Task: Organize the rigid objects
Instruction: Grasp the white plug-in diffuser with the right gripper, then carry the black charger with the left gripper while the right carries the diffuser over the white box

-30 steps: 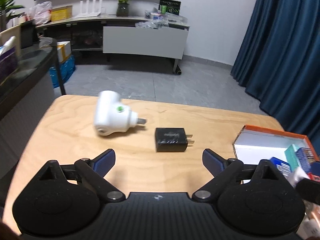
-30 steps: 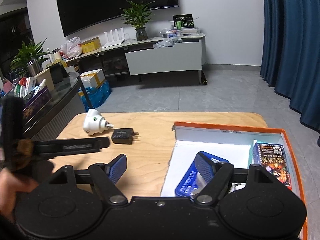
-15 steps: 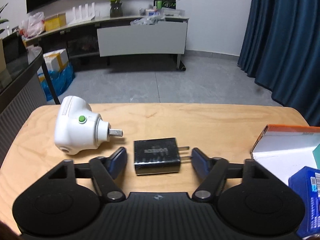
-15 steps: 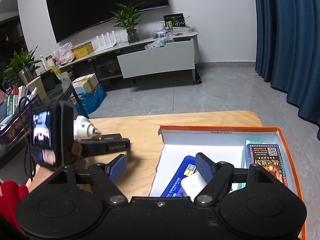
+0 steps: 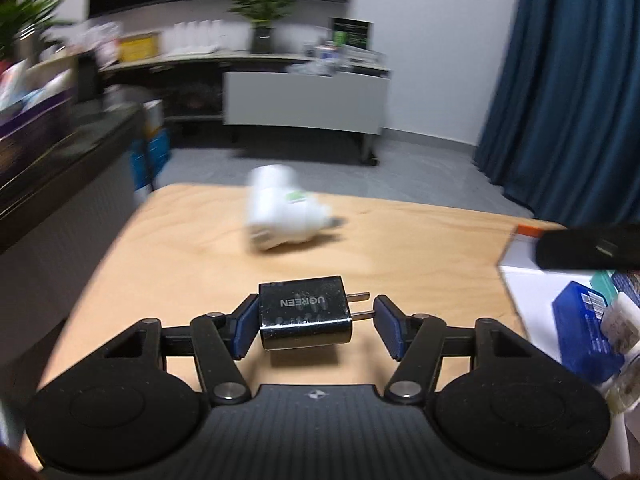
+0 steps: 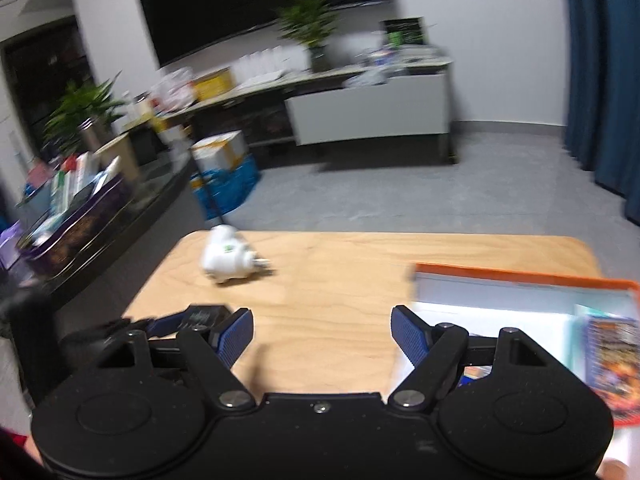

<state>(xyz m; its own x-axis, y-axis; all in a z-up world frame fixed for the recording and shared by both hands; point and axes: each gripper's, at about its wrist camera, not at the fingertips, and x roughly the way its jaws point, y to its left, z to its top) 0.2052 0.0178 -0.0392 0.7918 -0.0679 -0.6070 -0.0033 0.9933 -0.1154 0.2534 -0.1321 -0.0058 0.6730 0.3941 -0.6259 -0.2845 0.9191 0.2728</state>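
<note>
My left gripper (image 5: 316,326) is shut on a black UGREEN charger (image 5: 305,312): one pad presses its left side, the other its prongs. It hangs just above the wooden table (image 5: 192,264), casting a shadow. A white plug adapter (image 5: 280,208) lies farther back on the table; it also shows in the right wrist view (image 6: 226,256). My right gripper (image 6: 322,334) is open and empty above the table, beside the orange-rimmed box (image 6: 520,276). The left gripper with the charger (image 6: 204,314) shows at its lower left.
The box (image 5: 516,264) at the right holds a blue pack (image 5: 580,332) and a printed card box (image 6: 612,352). The right gripper's body (image 5: 588,246) juts in over the box. A dark glass side table (image 6: 120,216) stands to the left of the table.
My left gripper closed on the black charger and lifted it off the table. My right gripper drew back from over the box toward the left; both views are blurred by motion.
</note>
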